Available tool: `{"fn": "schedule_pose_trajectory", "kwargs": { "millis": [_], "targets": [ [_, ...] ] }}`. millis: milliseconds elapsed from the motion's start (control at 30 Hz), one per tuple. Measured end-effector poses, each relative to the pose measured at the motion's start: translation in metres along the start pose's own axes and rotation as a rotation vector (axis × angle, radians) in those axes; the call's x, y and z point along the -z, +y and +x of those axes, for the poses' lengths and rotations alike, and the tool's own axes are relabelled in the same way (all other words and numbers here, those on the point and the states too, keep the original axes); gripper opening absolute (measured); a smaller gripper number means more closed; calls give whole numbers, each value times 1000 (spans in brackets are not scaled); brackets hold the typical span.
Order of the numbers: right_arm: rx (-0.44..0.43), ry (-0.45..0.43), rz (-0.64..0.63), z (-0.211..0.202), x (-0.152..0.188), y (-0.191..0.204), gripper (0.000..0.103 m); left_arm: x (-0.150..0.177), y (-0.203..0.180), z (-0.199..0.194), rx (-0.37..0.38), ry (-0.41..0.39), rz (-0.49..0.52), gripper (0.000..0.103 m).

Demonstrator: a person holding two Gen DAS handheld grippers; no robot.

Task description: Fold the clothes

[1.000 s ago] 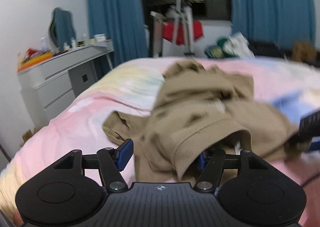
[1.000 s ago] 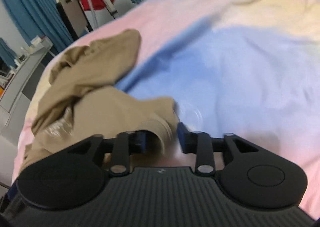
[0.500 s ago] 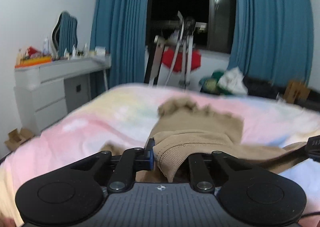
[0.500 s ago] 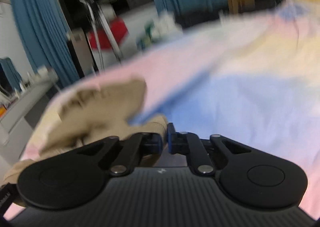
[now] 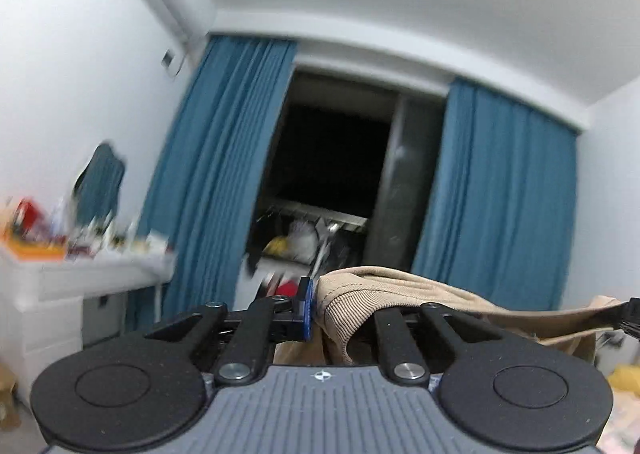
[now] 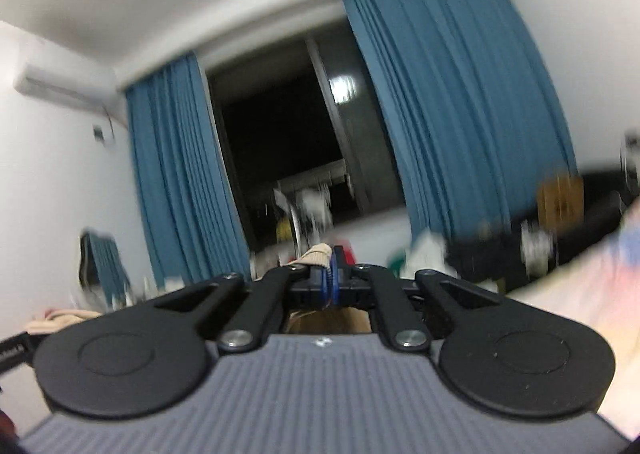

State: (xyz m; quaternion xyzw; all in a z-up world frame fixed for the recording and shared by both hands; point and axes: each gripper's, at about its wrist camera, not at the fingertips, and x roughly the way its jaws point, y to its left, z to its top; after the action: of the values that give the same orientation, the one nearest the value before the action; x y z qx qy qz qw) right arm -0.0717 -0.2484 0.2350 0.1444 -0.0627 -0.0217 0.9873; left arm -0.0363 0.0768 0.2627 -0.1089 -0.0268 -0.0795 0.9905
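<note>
A tan garment point(image 5: 400, 290) with a ribbed edge is pinched in my left gripper point(image 5: 320, 310), which is shut on it and held high, pointing level at the window. The cloth drapes over the right finger and stretches away to the right, toward the other gripper's black tip point(image 5: 630, 316). In the right wrist view my right gripper point(image 6: 330, 282) is shut on a ribbed tan edge of the garment point(image 6: 316, 254), with more cloth hanging below it. The other gripper's end with tan cloth point(image 6: 60, 320) shows at the far left.
Blue curtains point(image 5: 212, 173) flank a dark window point(image 5: 332, 157). A white dresser point(image 5: 60, 286) with clutter and a mirror stands at the left. The pastel bed cover point(image 6: 580, 286) shows at lower right, with piled items point(image 6: 556, 197) by the wall.
Both grippers closed on edges of the tan garment lying on the bed, then rose steeply with it. The views swung from the bed up to the window and ceiling.
</note>
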Motion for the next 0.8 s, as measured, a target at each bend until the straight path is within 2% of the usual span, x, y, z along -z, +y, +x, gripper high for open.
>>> {"fn": "schedule_pose_trajectory", "kwargs": {
  "millis": [67,133,233,367,467,600,667,800],
  "targets": [
    [-22,-74,-2,-16,-47,14,5,-47,-5,-8,44,1,-18,12],
    [-34,-135,-9,-33,-89,24,5,-92,-14,-18,77,-5,8,12],
    [-42,-217,-38,-61,-137,38,5,-138,-29,-38,99,-48,60,12],
    [-56,-284,-87,-94,-184,53,5,-178,-36,-59,131,-61,35,12],
    [-65,-297,-103,-107,-208,60,5,-191,-36,-64,141,-66,29,12],
    [-50,-296,-144,-105,-222,65,5,-186,-38,-60,126,-72,60,12],
    [-38,-273,-151,-96,-218,63,5,-183,-38,-58,117,-66,73,12],
    [-3,-197,-143,-59,-191,51,5,-154,-36,-9,94,-10,95,14]
  ]
}}
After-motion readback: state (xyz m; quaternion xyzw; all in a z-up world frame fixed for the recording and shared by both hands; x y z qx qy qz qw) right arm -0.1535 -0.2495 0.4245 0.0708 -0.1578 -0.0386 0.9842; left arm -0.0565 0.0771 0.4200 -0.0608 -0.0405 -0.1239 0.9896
